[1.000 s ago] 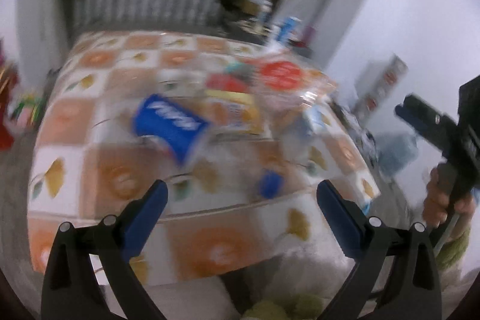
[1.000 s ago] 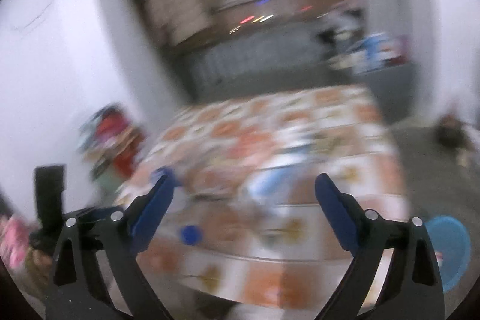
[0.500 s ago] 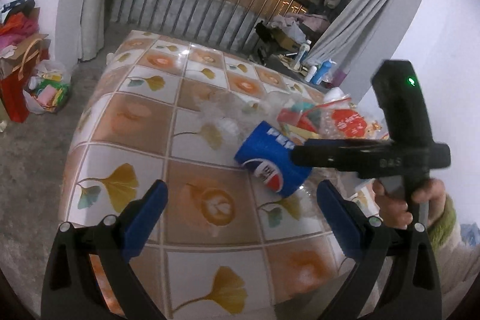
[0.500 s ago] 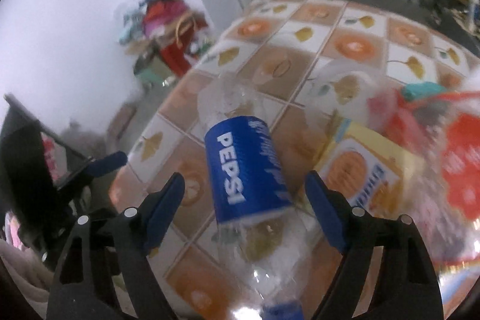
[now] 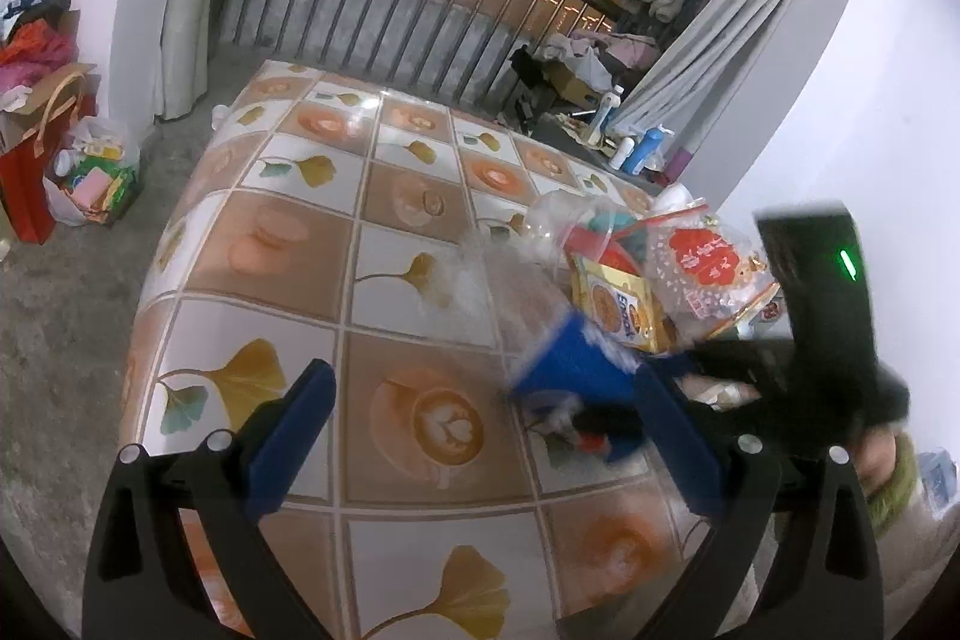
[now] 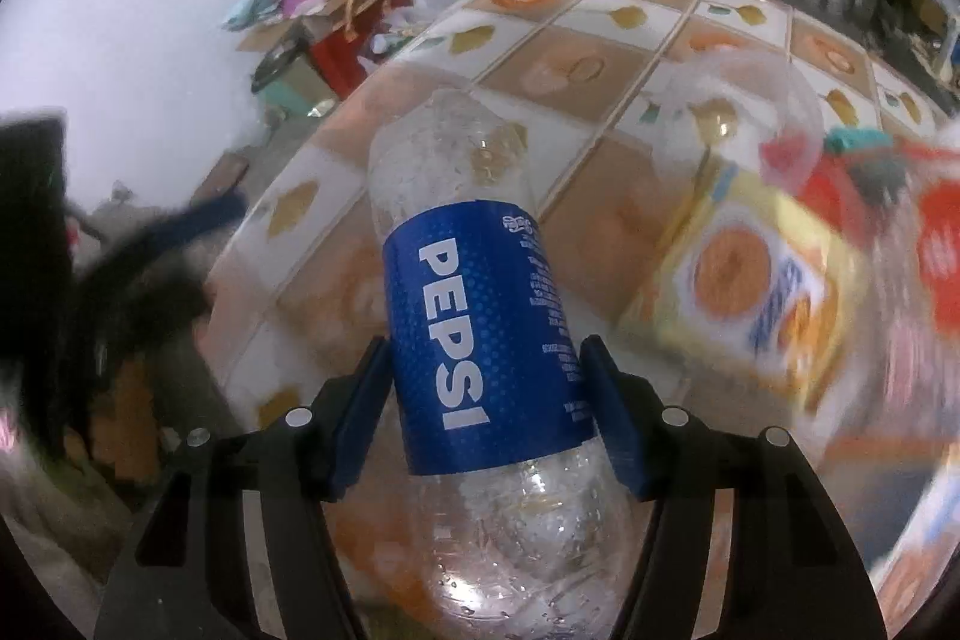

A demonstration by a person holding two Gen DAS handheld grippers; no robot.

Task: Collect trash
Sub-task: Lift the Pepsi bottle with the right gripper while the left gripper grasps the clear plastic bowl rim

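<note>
An empty clear Pepsi bottle [image 6: 480,316] with a blue label lies on the tiled table [image 5: 288,244]. My right gripper [image 6: 486,358] is shut on the bottle, one blue pad on each side of the label. In the left wrist view the bottle [image 5: 570,370] shows blurred at the right, with the right gripper's black body behind it. My left gripper [image 5: 486,424] is open and empty above the table's near part. A pile of wrappers lies at the table's right: a yellow snack pack [image 5: 618,304], a clear bag with a red label [image 5: 708,268] and a clear plastic cup [image 6: 750,112].
Bags and boxes of clutter [image 5: 54,142] stand on the floor at the left wall. A metal railing [image 5: 420,16] runs behind the table. Bottles [image 5: 642,148] stand on the floor at the back right by a curtain.
My right gripper has moved in over the Pepsi bottle and closed its jaws on the label. The left gripper has stayed open over the near table.
</note>
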